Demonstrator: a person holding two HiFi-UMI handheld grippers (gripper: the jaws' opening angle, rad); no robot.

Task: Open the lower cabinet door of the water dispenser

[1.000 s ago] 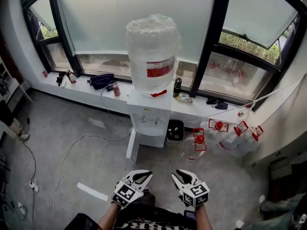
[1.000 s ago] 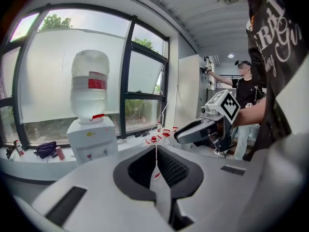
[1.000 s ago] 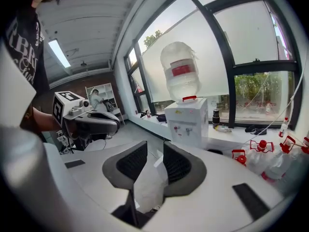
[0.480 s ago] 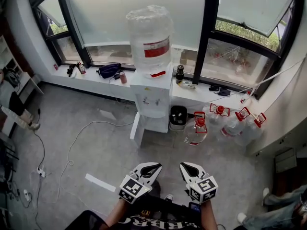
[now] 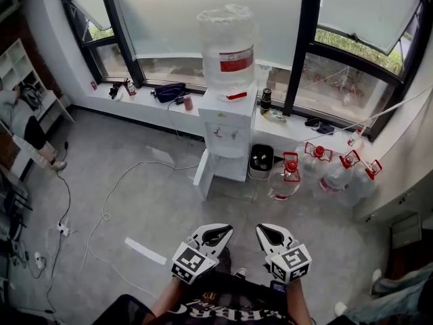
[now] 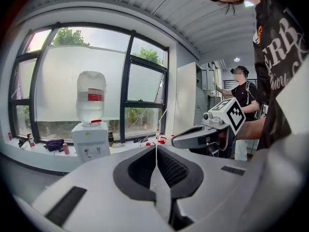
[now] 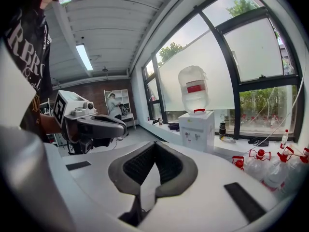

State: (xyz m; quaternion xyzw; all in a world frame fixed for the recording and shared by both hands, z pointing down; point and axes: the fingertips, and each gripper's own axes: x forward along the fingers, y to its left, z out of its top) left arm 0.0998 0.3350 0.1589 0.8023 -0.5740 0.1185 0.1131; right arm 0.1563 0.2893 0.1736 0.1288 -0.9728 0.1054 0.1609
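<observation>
Water dispenser: the white water dispenser (image 5: pixel 230 124) is standing on the floor (image 5: pixel 149 205) at its far edge, backing onto the window ledge (image 5: pixel 142 108) and well apart from both grippers.
Water bottle: a large clear water bottle (image 5: pixel 228 42) with a red label is sitting upside down on the dispenser's top.
Lower cabinet door: the lower cabinet door (image 5: pixel 202 175) is hanging swung out from the dispenser's lower corner on the head view's left side, edge-on to the camera. The inside of the cabinet is not showing clearly.
Left gripper: the left gripper (image 5: pixel 220 232) is hovering over the near edge of the floor and pointing toward the dispenser. Its jaws are pressing together at the tips and gripping nothing.
Right gripper: the right gripper (image 5: pixel 266 232) is hovering just beside the left one, aiming the same way. Its jaws have just been closing and are now meeting at the tips, with nothing between them.
Bin: a black bin (image 5: pixel 261 161) is sitting on the floor just beside the dispenser's right side, against the ledge.
Jugs: several clear jugs (image 5: pixel 338 176) with red caps are crowding the floor's far right corner, to the right of the bin.
Ledge items: a dark bag (image 5: pixel 169 92) and a small red can (image 5: pixel 188 103) are resting on the ledge left of the dispenser, and a dark bottle (image 5: pixel 266 100) is standing to its right.
Floor items: a white cable (image 5: pixel 118 181) is trailing across the floor left of the open door, and a white strip (image 5: pixel 145 251) is lying near the left gripper.
</observation>
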